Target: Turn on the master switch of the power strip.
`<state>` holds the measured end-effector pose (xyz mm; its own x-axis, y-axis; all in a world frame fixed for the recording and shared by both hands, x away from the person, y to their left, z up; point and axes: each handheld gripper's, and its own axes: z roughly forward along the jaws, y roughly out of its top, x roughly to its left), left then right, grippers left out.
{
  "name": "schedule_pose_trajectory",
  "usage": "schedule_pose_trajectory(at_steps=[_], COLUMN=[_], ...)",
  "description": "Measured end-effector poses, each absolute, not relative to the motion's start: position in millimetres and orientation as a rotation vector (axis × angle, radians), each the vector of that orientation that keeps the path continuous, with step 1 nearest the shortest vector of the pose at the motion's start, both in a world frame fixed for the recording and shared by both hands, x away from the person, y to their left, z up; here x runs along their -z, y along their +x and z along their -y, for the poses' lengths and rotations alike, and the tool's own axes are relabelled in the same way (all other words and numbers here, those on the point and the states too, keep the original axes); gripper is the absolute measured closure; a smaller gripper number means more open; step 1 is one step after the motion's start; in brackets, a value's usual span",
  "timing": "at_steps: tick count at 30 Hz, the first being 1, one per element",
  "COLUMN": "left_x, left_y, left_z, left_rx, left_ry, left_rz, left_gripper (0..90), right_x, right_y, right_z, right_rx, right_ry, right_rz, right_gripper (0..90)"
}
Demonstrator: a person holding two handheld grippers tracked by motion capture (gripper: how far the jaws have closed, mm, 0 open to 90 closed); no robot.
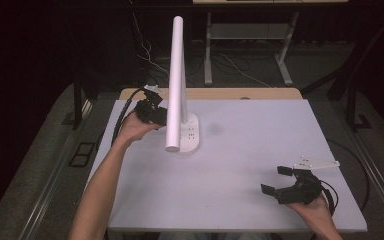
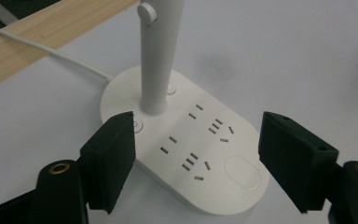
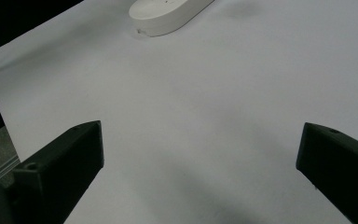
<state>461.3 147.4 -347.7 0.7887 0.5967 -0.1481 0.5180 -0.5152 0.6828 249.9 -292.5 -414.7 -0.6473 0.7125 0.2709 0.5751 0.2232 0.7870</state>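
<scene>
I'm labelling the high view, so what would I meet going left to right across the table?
Left gripper → white lamp base with sockets → bare white tabletop → right gripper.

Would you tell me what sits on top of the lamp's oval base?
On the base: socket slots, an oval button, the upright stem. The left gripper jaws partly cover its edges.

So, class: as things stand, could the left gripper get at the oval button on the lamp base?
Probably yes. The left gripper is open right at the lamp base, and the oval button lies uncovered between its jaws, with the lamp post standing behind.
</scene>
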Motion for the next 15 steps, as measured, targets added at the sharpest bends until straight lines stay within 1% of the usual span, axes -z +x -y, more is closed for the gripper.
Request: schedule_pose_trajectory(at_steps=[1,11,12,13,14,15], left_x=[349,355,357,357,358,359], left_y=[463,471,471,471,472,472], left_z=[-147,-148,-147,-147,-146,-145], left_rx=[-0.132,-0.186,-0.198,-0.198,-0.215,-0.206], left_ry=[2.219,2.220,2.214,2.214,2.214,2.208], left_rz=[-0.830,-0.841,-0.876,-0.876,-0.873,-0.883], left_gripper=[26.9,40.9,43.0,45.1,45.1,46.6], right_x=[415,415,415,415,415,415], right_y=[250,250,250,250,250,250], right_z=[292,292,292,292,292,292], right_rx=[-1.400,-1.394,-1.394,-1.394,-1.394,-1.394], right_ry=[1.241,1.237,1.237,1.237,1.237,1.238], right_rz=[-2.338,-2.343,-2.343,-2.343,-2.343,-2.344], right_gripper=[0.2,0.2,0.2,0.2,0.2,0.2])
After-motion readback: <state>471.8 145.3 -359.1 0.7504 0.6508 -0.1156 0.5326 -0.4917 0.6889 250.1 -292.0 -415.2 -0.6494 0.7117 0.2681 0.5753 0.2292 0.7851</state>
